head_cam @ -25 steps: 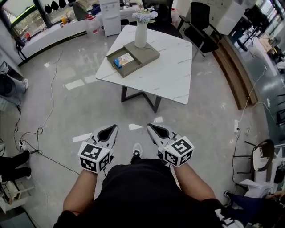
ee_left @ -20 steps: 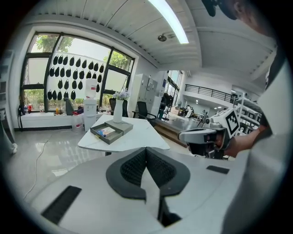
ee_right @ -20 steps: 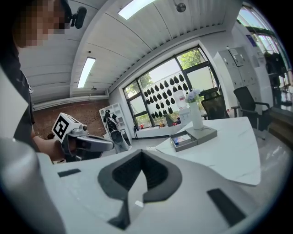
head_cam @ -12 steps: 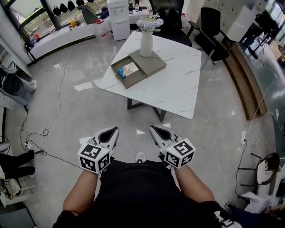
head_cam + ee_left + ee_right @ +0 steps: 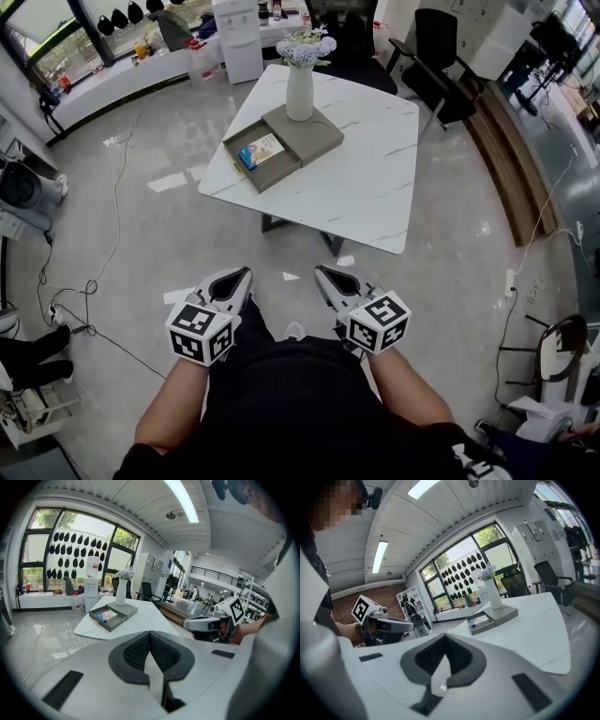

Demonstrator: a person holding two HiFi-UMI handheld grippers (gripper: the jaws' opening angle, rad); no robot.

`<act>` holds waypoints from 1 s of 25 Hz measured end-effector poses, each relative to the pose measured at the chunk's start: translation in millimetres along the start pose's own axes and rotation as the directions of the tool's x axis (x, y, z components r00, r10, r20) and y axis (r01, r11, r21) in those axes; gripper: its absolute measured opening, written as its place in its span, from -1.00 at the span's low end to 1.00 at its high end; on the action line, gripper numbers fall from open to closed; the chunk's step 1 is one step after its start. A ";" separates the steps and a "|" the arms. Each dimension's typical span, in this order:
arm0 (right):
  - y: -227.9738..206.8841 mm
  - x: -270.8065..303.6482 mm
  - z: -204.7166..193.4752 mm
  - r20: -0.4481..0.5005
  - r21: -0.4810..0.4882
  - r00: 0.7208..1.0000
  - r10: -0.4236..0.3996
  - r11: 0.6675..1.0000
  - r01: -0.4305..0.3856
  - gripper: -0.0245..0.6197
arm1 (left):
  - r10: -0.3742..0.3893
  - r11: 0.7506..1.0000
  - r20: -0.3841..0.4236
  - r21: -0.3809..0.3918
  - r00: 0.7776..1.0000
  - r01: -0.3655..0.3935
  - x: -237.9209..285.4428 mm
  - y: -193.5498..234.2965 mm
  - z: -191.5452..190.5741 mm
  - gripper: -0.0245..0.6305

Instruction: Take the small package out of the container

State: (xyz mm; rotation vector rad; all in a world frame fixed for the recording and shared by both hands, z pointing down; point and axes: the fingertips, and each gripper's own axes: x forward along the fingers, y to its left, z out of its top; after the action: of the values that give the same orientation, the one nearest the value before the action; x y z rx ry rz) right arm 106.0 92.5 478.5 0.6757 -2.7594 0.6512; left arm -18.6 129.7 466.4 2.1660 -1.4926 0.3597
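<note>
A grey open container (image 5: pixel 261 157) lies on the white marble table (image 5: pixel 366 178), far ahead of me. Inside it lies a small package (image 5: pixel 266 146) with a pale printed face, beside a blue item (image 5: pixel 247 159). The container's lid (image 5: pixel 309 129) sits next to it under a white vase (image 5: pixel 300 86) of flowers. My left gripper (image 5: pixel 241 274) and right gripper (image 5: pixel 322 272) are held side by side near my waist, over the floor, both shut and empty. The container (image 5: pixel 108 617) also shows in the left gripper view, and the same container (image 5: pixel 482 621) in the right gripper view.
Black chairs (image 5: pixel 439 52) stand behind the table. A white water dispenser (image 5: pixel 234 37) is at the back wall. Cables (image 5: pixel 112 211) trail over the grey floor at the left. Another person's legs (image 5: pixel 28 356) are at the left edge. A wooden strip (image 5: pixel 497 159) runs along the right.
The table and container have come slightly nearer in the head view as I walk toward them. Both grippers stay shut in front of my body.
</note>
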 end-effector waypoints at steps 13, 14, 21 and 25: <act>-48.6 89.9 64.0 -0.004 -0.026 0.998 -0.062 0.998 0.062 -0.92 | -0.054 0.998 0.013 0.042 0.998 0.053 68.0 94.7 71.5 -0.92; -52.4 98.9 74.8 0.002 -0.030 0.998 -0.070 0.997 0.070 -0.92 | -0.063 0.997 0.016 0.055 0.998 0.062 73.8 102.9 83.0 -0.92; -80.7 158.6 138.0 0.061 0.000 0.985 -0.158 0.987 0.159 -0.92 | -0.144 0.979 -0.012 0.147 0.990 0.144 116.5 160.9 141.9 -0.92; -97.5 192.0 149.9 0.073 0.026 0.972 -0.223 0.975 0.222 -0.92 | -0.182 0.959 -0.050 0.212 0.982 0.188 142.1 194.0 157.2 -0.92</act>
State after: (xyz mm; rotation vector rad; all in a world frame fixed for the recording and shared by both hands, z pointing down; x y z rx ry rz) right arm -30.2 -129.0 443.4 1.0159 -2.6918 0.6135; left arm -154.5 -122.6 446.0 2.4360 -1.2711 0.5075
